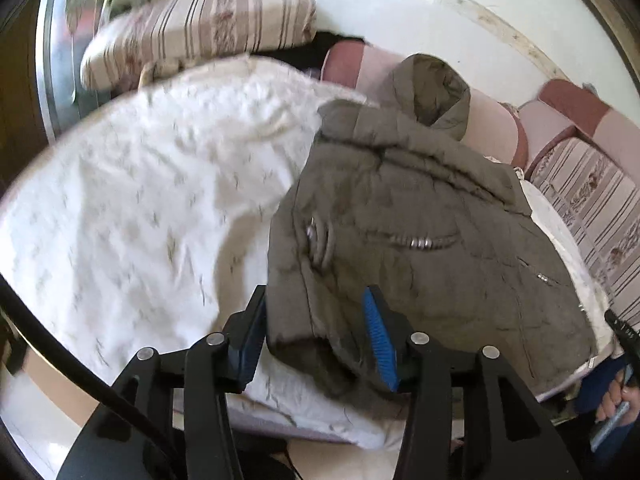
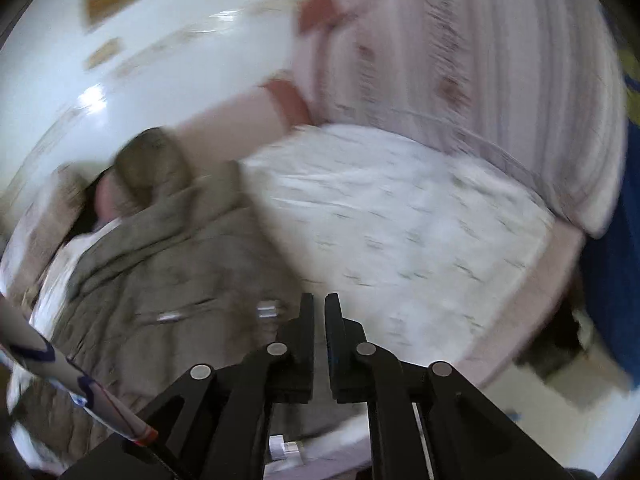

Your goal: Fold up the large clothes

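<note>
Folding underway: your left tool (image 1: 316, 340), jaws apart, straddles the olive quilted jacket's (image 1: 420, 220) hem; right tool (image 2: 318, 320) nearly together, empty. Clamp next.

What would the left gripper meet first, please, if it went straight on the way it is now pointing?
Most likely the olive padded jacket. The left gripper has its jaws open, and the jacket's near corner already lies between them on the white bedspread. Depth is hard to judge through the fisheye, so contact may already be close.

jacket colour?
Olive-grey jacket, quilted, with silver zips; clearest in the left wrist view.
</note>
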Demonstrator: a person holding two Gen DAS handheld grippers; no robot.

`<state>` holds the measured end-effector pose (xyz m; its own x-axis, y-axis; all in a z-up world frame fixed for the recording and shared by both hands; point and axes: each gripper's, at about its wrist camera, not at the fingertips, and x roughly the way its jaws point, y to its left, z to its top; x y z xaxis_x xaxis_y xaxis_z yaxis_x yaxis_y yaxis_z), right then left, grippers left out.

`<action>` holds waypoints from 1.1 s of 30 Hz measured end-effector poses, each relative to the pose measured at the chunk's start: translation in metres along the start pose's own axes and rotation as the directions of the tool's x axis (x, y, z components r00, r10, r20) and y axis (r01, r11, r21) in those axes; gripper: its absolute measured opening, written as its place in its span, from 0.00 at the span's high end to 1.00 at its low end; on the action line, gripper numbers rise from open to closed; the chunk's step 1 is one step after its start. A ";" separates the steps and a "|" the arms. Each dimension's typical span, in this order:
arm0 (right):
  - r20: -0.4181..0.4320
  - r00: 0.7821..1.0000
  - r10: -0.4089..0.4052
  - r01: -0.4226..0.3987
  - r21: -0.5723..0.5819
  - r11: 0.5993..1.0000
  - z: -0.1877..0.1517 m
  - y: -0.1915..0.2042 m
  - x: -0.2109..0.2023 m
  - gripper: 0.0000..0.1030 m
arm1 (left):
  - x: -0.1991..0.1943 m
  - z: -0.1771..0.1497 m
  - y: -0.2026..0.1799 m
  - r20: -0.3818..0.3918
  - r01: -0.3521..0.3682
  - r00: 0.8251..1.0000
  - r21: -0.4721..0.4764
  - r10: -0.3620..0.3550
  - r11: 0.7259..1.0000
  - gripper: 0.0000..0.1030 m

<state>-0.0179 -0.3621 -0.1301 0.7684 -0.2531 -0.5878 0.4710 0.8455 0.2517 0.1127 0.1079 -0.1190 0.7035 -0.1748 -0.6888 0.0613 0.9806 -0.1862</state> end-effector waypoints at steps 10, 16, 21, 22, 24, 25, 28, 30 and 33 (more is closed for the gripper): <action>-0.203 0.969 0.144 -0.198 -0.278 0.940 -0.041 0.099 0.032 0.84 | -0.010 0.003 -0.035 0.085 -0.097 0.992 0.096 0.089 0.991 0.37; -0.258 0.956 0.136 -0.211 -0.289 0.934 -0.050 0.106 0.045 0.79 | -0.017 0.013 0.004 0.072 -0.151 0.986 -0.002 0.151 0.989 0.34; -0.245 0.957 0.155 -0.217 -0.255 0.942 -0.048 0.102 0.044 0.79 | -0.005 0.015 0.003 0.037 -0.128 0.991 -0.019 0.129 0.992 0.34; -0.241 0.957 0.165 -0.225 -0.249 0.942 -0.047 0.102 0.042 0.79 | -0.002 0.014 -0.008 0.034 -0.112 0.993 0.003 0.112 0.994 0.34; -0.243 0.953 0.183 -0.243 -0.243 0.939 -0.046 0.106 0.041 0.79 | 0.009 0.012 -0.033 0.016 -0.074 0.997 0.055 0.073 0.996 0.33; -0.250 0.951 0.183 -0.245 -0.246 0.938 -0.047 0.109 0.043 0.79 | 0.016 0.009 -0.045 0.002 -0.063 0.998 0.079 0.063 0.995 0.32; -0.267 0.949 0.170 -0.243 -0.269 0.932 -0.051 0.117 0.046 0.79 | 0.040 0.002 -0.075 -0.033 -0.051 0.998 0.150 0.057 0.987 0.32; -0.275 0.948 0.160 -0.239 -0.283 0.929 -0.053 0.120 0.048 0.79 | 0.061 -0.006 -0.086 -0.089 -0.054 0.994 0.169 0.070 0.984 0.32; -0.285 0.945 0.160 -0.241 -0.278 0.930 -0.056 0.119 0.050 0.78 | 0.078 -0.019 -0.093 -0.125 -0.080 0.986 0.198 0.106 0.977 0.32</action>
<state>0.0528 -0.2481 -0.1726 0.6783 0.0302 -0.7342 0.1318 0.9779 0.1620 0.1486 0.0014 -0.1683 0.6117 -0.0798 -0.7870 0.1439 0.9895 0.0115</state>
